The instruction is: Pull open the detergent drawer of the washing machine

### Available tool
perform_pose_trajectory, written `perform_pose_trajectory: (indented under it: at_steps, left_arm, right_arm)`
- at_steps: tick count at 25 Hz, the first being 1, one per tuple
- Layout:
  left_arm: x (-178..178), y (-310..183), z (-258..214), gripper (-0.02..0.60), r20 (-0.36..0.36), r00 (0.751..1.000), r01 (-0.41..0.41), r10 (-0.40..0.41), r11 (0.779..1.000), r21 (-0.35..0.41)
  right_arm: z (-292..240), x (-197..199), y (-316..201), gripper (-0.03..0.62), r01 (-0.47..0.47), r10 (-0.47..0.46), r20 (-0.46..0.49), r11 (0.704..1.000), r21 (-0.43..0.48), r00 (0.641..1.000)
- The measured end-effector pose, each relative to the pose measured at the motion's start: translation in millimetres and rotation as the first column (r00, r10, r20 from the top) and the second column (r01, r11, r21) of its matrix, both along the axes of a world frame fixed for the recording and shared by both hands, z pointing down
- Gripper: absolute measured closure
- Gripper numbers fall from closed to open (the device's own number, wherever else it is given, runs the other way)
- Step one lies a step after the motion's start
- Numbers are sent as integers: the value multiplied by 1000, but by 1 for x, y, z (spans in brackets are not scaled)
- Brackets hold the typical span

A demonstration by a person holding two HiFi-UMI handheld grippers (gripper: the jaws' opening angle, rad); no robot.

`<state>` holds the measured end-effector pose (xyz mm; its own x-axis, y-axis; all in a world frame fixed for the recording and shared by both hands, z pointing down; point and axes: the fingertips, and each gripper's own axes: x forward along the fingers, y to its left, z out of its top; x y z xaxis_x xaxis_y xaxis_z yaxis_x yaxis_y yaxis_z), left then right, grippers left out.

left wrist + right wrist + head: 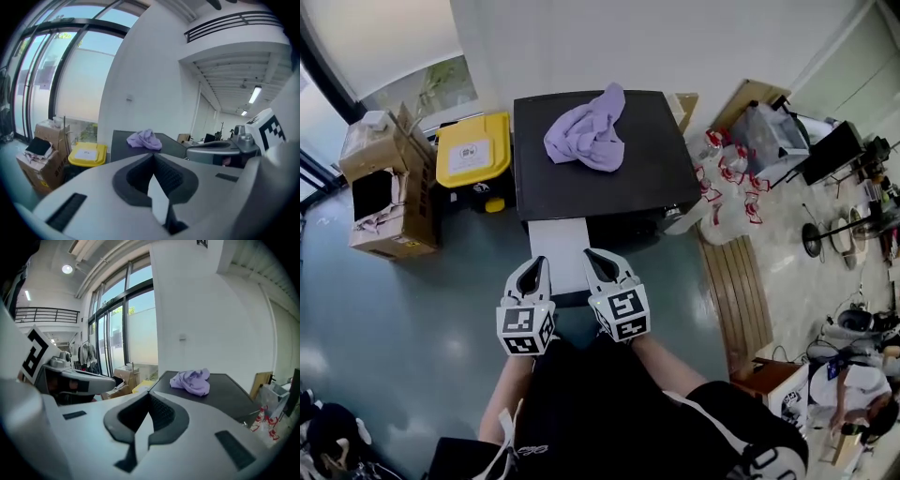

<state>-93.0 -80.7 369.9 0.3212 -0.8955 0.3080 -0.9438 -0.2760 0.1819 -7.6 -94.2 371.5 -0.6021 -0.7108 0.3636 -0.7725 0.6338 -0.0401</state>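
Left gripper and right gripper are hovering clenched, empty — the white drawer is showing between their fingers, below them, at the washing machine's front-left corner.

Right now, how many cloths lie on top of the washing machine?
1. The purple cloth lies bunched on the washing machine, toward its wall side; no other shows in any view.
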Motion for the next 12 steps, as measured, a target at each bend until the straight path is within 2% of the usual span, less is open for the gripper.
perform_pose_trajectory:
  at_steps: [3,7,12]
  left_arm:
    - [2,-6,-42,560,34,999,11,-15,995,100]
    - [3,-9,-96,560,-10,1000,30,-28,977,212]
    - [2,-10,-146,560,-11,999,47,-46,947,319]
  right_arm:
    - [-35,2,-7,585,9,-11,25,998,58,1000]
    - [-81,8,-11,585,0,-9,67,990,140,998]
    - [-127,14,-15,585,-7,-17,101,971,237,995]
